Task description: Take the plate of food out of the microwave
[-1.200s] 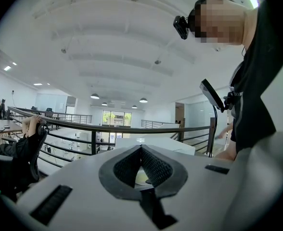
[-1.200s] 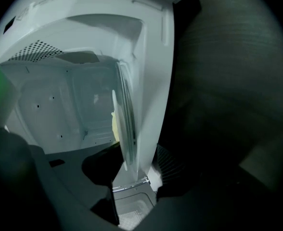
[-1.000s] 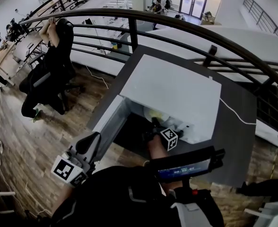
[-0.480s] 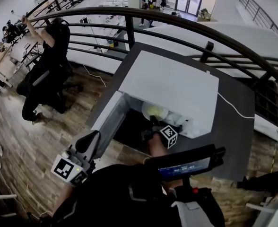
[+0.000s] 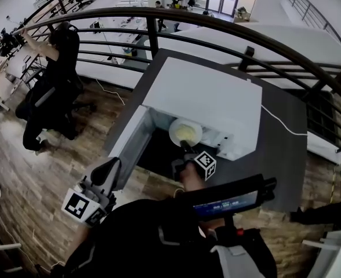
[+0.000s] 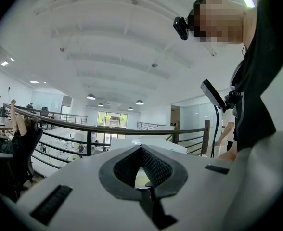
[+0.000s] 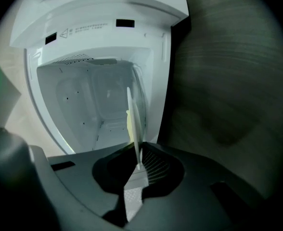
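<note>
Right claw (image 7: 137,165) has just been closing and now pinches the near rim of the plate (image 7: 133,124), rim edge-on between the pads. In the head view the plate (image 5: 185,132), with pale yellow food on it, shows more fully than a second ago. It now sits at the microwave (image 5: 205,97) mouth rather than deep inside, so the grip looks good and extraction has started. Door (image 5: 130,149) hangs open on the left. Left claw (image 6: 141,148) is closed on nothing and held level, near-left. Next: keep the plate flat, clear the cavity lip, then go to the counter (image 5: 280,143).
</note>
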A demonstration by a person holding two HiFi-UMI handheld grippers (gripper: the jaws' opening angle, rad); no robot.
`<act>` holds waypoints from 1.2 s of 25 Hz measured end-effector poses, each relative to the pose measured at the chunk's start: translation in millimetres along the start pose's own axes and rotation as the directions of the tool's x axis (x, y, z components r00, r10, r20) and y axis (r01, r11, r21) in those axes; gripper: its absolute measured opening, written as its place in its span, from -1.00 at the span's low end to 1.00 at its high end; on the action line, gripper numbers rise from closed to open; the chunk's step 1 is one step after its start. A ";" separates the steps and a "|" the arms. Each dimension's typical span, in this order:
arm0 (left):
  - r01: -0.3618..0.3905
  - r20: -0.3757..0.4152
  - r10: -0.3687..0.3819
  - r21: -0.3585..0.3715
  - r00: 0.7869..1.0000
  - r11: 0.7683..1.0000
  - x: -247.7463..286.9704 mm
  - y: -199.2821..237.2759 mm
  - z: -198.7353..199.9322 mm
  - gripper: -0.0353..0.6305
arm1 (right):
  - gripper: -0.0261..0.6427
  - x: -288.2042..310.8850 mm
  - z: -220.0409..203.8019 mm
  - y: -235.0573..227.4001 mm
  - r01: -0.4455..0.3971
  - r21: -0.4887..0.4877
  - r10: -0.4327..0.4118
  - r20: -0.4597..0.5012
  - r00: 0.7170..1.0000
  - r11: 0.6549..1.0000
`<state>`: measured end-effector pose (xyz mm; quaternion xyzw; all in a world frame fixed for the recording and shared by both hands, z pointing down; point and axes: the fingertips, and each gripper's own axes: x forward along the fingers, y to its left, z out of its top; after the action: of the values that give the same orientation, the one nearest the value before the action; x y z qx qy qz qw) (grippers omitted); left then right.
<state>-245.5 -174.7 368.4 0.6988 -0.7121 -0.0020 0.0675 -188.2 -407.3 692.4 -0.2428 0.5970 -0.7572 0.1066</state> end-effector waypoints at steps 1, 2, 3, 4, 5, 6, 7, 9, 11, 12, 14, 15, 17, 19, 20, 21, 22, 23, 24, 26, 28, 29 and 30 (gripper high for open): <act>0.004 0.001 -0.004 0.000 1.000 1.000 -1.5 -1.3 0.1 -0.88 | -0.85 -2.5 -1.6 1.4 -0.008 -0.004 0.008 -0.003 1.000 1.000; 0.009 0.003 -0.009 0.000 1.000 1.000 -3.1 -2.8 -0.3 -0.88 | -0.85 -4.9 -3.2 2.7 -0.016 -0.010 0.016 -0.007 1.000 1.000; 0.014 0.003 -0.014 0.001 1.000 1.000 -4.7 -4.5 -1.2 -0.88 | -0.85 -7.7 -4.6 3.7 -0.020 -0.016 0.020 -0.012 1.000 1.000; 0.019 0.003 -0.019 0.002 1.000 1.000 -6.2 -6.5 -2.4 -0.88 | -0.85 -11.4 -6.2 4.4 -0.019 -0.020 0.019 -0.016 1.000 1.000; 0.025 0.003 -0.025 0.002 1.000 1.000 -7.8 -8.6 -3.8 -0.88 | -0.85 -15.6 -7.8 4.6 -0.017 -0.021 0.016 -0.018 1.000 1.000; 0.030 0.002 -0.030 0.001 1.000 1.000 -9.6 -10.5 -5.0 -0.88 | -0.85 -19.7 -9.5 4.4 -0.017 -0.020 0.016 -0.020 1.000 1.000; 0.034 0.003 -0.034 -0.001 0.999 0.999 -11.7 -12.1 -5.7 -0.88 | -0.85 -23.5 -11.6 4.4 -0.019 -0.019 0.019 -0.022 1.000 1.000; 0.042 0.008 -0.042 -0.003 0.999 0.999 -15.8 -14.2 -5.4 -0.88 | -0.85 -30.0 -17.4 7.0 -0.030 -0.017 0.029 -0.033 0.999 0.999; 0.060 0.020 -0.060 -0.005 0.998 0.998 -18.6 -16.7 -5.0 -0.88 | -0.85 -36.5 -21.2 10.4 -0.043 -0.019 0.042 -0.041 0.998 0.999; 0.071 0.027 -0.071 -0.006 0.997 0.997 -19.7 -18.2 -6.5 -0.88 | -0.85 -40.1 -22.1 10.9 -0.049 -0.023 0.048 -0.041 0.998 0.999; 0.091 0.037 -0.090 -0.007 0.995 0.996 -22.6 -20.8 -13.4 -0.88 | -0.85 -47.5 -25.9 9.5 -0.055 -0.030 0.054 -0.043 0.998 0.998; 0.097 0.039 -0.096 -0.009 0.995 0.995 -24.7 -21.9 -16.9 -0.88 | -0.85 -51.4 -29.4 8.3 -0.055 -0.027 0.054 -0.045 0.998 0.998; 0.103 0.041 -0.103 -0.015 0.994 0.995 -30.2 -24.7 -19.8 -0.88 | -0.85 -60.7 -38.9 8.7 -0.054 -0.020 0.053 -0.054 0.997 0.998; 0.114 0.044 -0.113 -0.020 0.993 0.993 -36.6 -27.5 -20.7 -0.88 | -0.85 -71.3 -48.7 11.4 -0.054 -0.012 0.054 -0.060 0.997 0.998; 0.124 0.047 -0.123 -0.022 0.991 0.992 -39.4 -28.3 -22.2 -0.88 | -0.85 -76.1 -52.1 12.5 -0.059 -0.009 0.058 -0.056 0.997 0.998; 0.137 0.050 -0.136 -0.025 0.989 0.990 -42.0 -28.7 -24.6 -0.88 | -0.85 -80.6 -55.1 13.4 -0.065 -0.008 0.065 -0.047 0.997 0.998; 0.150 0.052 -0.149 -0.027 0.987 0.988 -44.6 -28.8 -27.6 -0.88 | -0.85 -85.1 -58.4 14.4 -0.071 -0.009 0.070 -0.038 0.997 0.997; 0.162 0.053 -0.160 -0.030 0.986 0.986 -47.4 -28.9 -30.7 -0.88 | -0.85 -89.8 -62.3 16.0 -0.075 -0.009 0.075 -0.032 0.997 0.997; 0.171 0.053 -0.170 -0.032 0.984 0.985 -50.0 -29.1 -33.3 -0.88 | -0.85 -94.6 -66.2 18.5 -0.080 -0.011 0.079 -0.030 0.996 0.997; 0.188 0.053 -0.186 -0.041 0.981 0.981 -54.1 -29.9 -36.7 -0.88 | -0.85 -104.7 -72.7 25.0 -0.092 -0.014 0.091 -0.031 0.995 0.996; 0.206 0.056 -0.203 -0.053 0.978 0.977 -57.6 -30.7 -38.3 -0.88 | -0.85 -114.9 -78.5 30.9 -0.104 -0.018 0.104 -0.033 0.994 0.994; 0.214 0.058 -0.211 -0.056 0.976 0.975 -59.3 -30.7 -38.9 -0.88 | -0.85 -119.8 -81.5 33.6 -0.111 -0.019 0.110 -0.032 0.993 0.994; 0.223 0.058 -0.219 -0.057 0.974 0.973 -60.8 -30.4 -39.8 -0.88 | -0.85 -124.2 -84.3 36.3 -0.118 -0.020 0.118 -0.028 0.993 0.993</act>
<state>-210.4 -111.3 399.3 0.7709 -0.6311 -0.0499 0.0704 -127.8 -289.0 613.6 -0.1979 0.6198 -0.7463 0.1404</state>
